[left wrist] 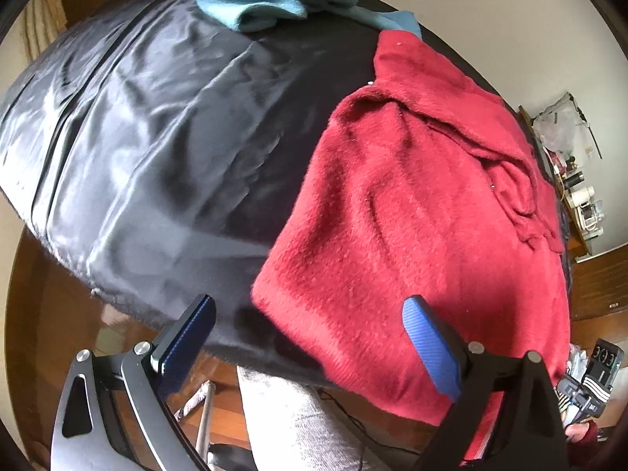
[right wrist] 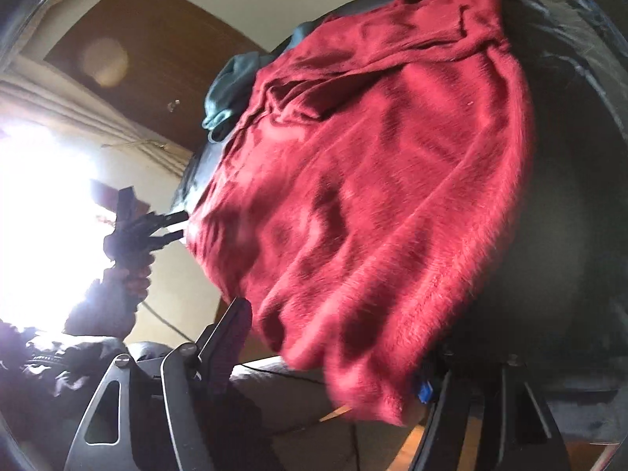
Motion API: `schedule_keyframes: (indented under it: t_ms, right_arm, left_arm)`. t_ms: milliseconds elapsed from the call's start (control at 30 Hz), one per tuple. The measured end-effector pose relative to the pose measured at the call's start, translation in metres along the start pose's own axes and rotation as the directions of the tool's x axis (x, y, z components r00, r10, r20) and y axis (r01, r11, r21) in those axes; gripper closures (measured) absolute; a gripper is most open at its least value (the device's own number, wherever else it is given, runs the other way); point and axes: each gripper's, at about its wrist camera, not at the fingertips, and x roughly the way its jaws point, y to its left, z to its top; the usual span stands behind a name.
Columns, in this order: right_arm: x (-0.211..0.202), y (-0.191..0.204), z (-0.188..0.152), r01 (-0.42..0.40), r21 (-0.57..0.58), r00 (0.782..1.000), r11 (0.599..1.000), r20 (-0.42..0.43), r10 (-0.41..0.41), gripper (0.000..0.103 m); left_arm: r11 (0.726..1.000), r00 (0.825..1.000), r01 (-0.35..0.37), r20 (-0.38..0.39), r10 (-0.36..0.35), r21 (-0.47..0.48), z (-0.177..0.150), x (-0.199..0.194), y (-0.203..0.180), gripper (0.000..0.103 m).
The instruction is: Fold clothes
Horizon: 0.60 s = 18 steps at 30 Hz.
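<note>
With both the left gripper (left wrist: 310,337) and right gripper (right wrist: 333,357) standing open and holding nothing, the red fuzzy sweater (left wrist: 412,212) lies on the black-covered table (left wrist: 157,137), its hem overhanging the near edge; gripping corners evenly should keep the fold square.

left wrist: close, angled down over desk (left wrist: 129,149) | right wrist: close, shallower | shared: red sweater (left wrist: 412,212) (right wrist: 373,180)

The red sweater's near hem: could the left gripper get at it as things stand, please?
Probably yes. The left gripper hovers with jaws wide and nothing between them, just short of the red sweater, whose hem hangs bare over the dark cloth, with nothing lying across it.
</note>
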Motion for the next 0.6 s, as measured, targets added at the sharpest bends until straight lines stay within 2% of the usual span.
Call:
schedule_keyframes:
  t_ms: [200, 233, 267, 300, 333, 367, 400, 433, 533, 600]
  right_arm:
    - [0.011, 0.005, -0.014, -0.028, -0.015, 0.999, 0.999, -0.028, 0.027, 0.032]
    - [0.012, 0.006, -0.015, -0.024, -0.020, 0.999, 1.000, -0.034, 0.023, 0.033]
    - [0.013, 0.007, -0.015, -0.020, -0.025, 0.999, 0.999, -0.039, 0.019, 0.036]
    - [0.014, 0.008, -0.016, -0.015, -0.030, 0.999, 0.999, -0.045, 0.014, 0.044]
    - [0.014, 0.009, -0.015, -0.011, -0.036, 0.999, 0.999, -0.050, 0.009, 0.054]
    - [0.013, 0.011, -0.014, -0.013, -0.039, 0.999, 0.999, -0.048, 0.011, 0.059]
    - [0.012, 0.012, -0.013, -0.014, -0.043, 0.999, 0.999, -0.046, 0.012, 0.069]
    - [0.011, 0.013, -0.011, -0.016, -0.047, 0.999, 0.999, -0.044, 0.014, 0.073]
    - [0.001, 0.016, -0.005, -0.065, -0.053, 0.998, 0.997, -0.021, 0.064, 0.074]
    - [-0.007, 0.018, 0.000, -0.107, -0.056, 0.994, 0.993, -0.002, 0.107, 0.074]
  left_arm:
    - [0.998, 1.000, -0.003, -0.005, 0.003, 0.060, 0.008, 0.013, -0.020, 0.007]
    - [0.998, 1.000, -0.003, -0.009, 0.004, 0.066, 0.008, 0.015, -0.022, 0.011]
    - [0.998, 1.000, -0.003, -0.013, 0.004, 0.068, 0.008, 0.017, -0.024, 0.016]
    - [0.998, 1.000, -0.008, -0.019, 0.010, 0.069, 0.009, 0.019, -0.025, 0.030]
    - [0.997, 0.999, -0.017, -0.025, 0.019, 0.070, 0.009, 0.020, -0.025, 0.040]
    - [0.997, 0.999, -0.027, -0.030, 0.029, 0.073, 0.010, 0.020, -0.025, 0.048]
    - [0.997, 0.999, -0.024, -0.037, 0.027, 0.070, 0.011, 0.019, -0.023, 0.065]
    - [0.998, 0.999, -0.012, -0.047, 0.015, 0.064, 0.013, 0.018, -0.020, 0.080]
    - [0.998, 0.997, 0.034, -0.068, -0.030, 0.047, 0.018, 0.013, -0.014, 0.087]
    - [0.997, 0.996, 0.051, -0.070, -0.048, 0.051, 0.022, 0.009, -0.014, 0.087]
